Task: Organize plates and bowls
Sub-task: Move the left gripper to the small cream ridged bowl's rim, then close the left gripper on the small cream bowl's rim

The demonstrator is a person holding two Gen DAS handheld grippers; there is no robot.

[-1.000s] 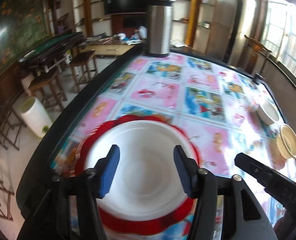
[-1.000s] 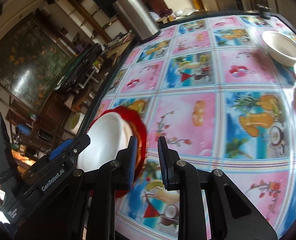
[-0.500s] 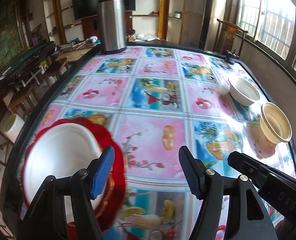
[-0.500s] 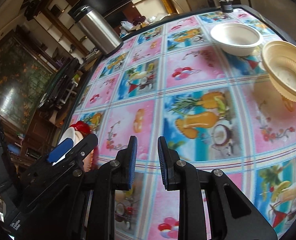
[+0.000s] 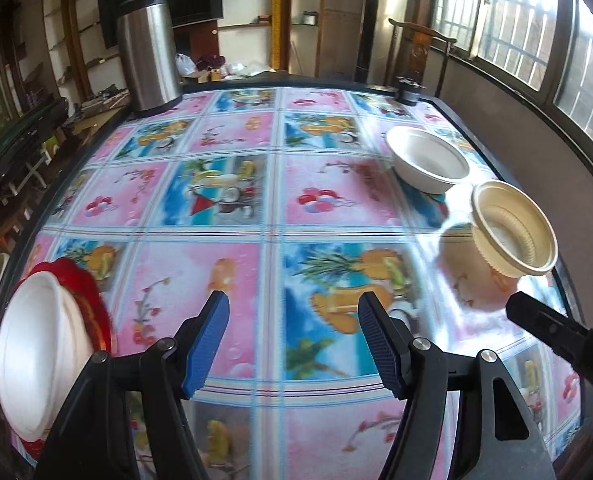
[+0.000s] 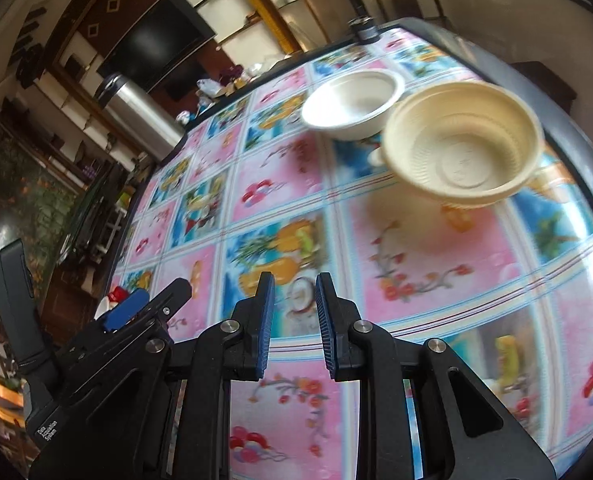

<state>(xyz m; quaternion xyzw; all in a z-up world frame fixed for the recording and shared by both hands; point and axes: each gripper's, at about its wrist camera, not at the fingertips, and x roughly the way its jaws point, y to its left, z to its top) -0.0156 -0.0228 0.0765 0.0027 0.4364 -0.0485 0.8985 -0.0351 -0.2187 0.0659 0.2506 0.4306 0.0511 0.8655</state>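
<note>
A white plate [image 5: 36, 352] lies on a red plate [image 5: 86, 292] at the table's near left edge; only a sliver of them [image 6: 114, 294] shows in the right wrist view. A white bowl [image 5: 426, 158] [image 6: 352, 104] and a cream ribbed bowl [image 5: 512, 232] [image 6: 462, 148] stand side by side near the right edge. My left gripper [image 5: 292, 340] hovers open over the bare cloth, right of the plates, with nothing between its blue pads. My right gripper [image 6: 294, 320] has its jaws nearly together and empty, short of the cream bowl. One of its fingers [image 5: 544, 324] shows at the left wrist view's right.
A tall steel flask [image 5: 148, 48] [image 6: 136, 108] stands at the far left corner of the table [image 5: 256, 208], which wears a glossy picture cloth. A small dark object [image 5: 406, 88] sits at the far right corner. A wooden chair and windows lie beyond the right edge.
Both grippers have swung right across the table. The plates slid from between the left jaws to the left edge of view, the two bowls came closer, and the left jaws stand slightly wider.
</note>
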